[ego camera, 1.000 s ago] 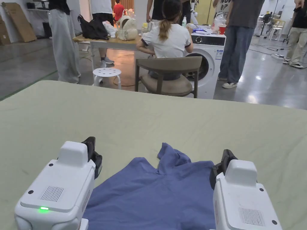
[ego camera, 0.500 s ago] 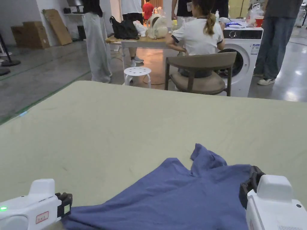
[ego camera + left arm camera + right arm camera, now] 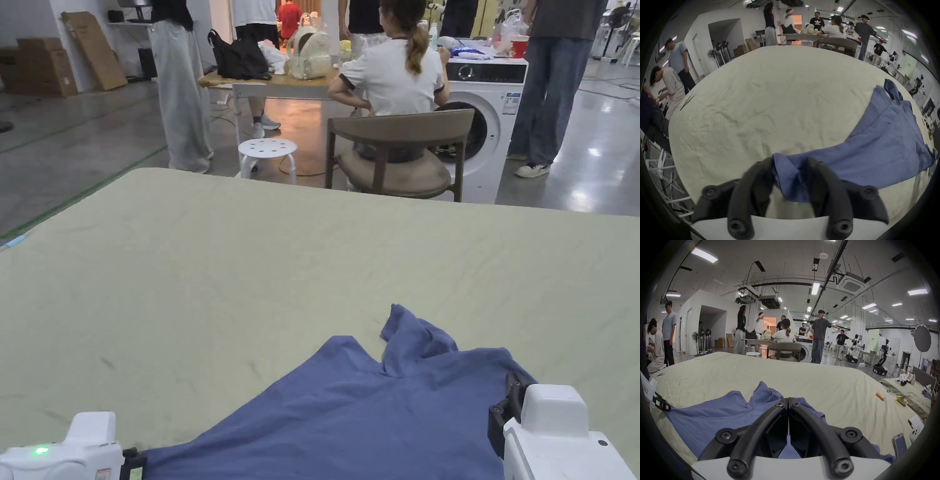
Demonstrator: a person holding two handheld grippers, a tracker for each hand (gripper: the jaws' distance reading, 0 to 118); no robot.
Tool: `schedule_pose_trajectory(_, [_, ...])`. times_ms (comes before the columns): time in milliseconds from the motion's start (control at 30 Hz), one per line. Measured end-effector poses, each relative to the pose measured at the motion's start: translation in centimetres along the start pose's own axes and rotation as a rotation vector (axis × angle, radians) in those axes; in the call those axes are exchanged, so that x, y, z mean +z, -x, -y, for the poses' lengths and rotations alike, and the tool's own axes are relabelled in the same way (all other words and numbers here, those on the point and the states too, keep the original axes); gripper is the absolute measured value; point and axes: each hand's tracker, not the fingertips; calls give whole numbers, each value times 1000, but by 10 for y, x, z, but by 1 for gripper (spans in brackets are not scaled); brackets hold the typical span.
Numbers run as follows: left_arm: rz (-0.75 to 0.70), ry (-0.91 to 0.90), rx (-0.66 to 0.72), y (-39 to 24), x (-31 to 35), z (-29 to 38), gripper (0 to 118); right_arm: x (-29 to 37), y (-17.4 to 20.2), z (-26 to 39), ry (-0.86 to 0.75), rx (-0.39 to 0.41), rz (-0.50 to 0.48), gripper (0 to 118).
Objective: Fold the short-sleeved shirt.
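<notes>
The blue shirt [image 3: 350,412] lay spread at the near edge of the pale green bed [image 3: 250,250]. The left gripper [image 3: 789,164], held low at the shirt's left corner, had fabric bunched between parted jaws. The right gripper [image 3: 788,400] pointed forward over the shirt, jaws pressed together; whether cloth lay between them was hard to make out.

- shirt [image 3: 350,412]: blue cloth, matt, soft, creased; one corner lies between the left tongs [image 3: 788,164]
- bench [image 3: 250,262] cover: pale green cloth, matt, fine wrinkles, ahead of both tongs
- right tongs [image 3: 788,400]: black matt plastic jaws with screw heads; white smooth plastic housing
- floor [image 3: 581,181]: glossy, reflective, far beyond the tongs
- chair [image 3: 400,150]: wood frame, padded seat
</notes>
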Motion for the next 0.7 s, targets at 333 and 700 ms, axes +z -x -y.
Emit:
schedule_pose_trajectory(333, [40, -61, -28, -4, 13, 4, 0, -173, -53, -29, 415, 105, -129, 79])
schedule_pose_trajectory(700, [68, -103, 32, 0, 32, 13, 0, -295, -56, 5, 715, 173, -253, 52])
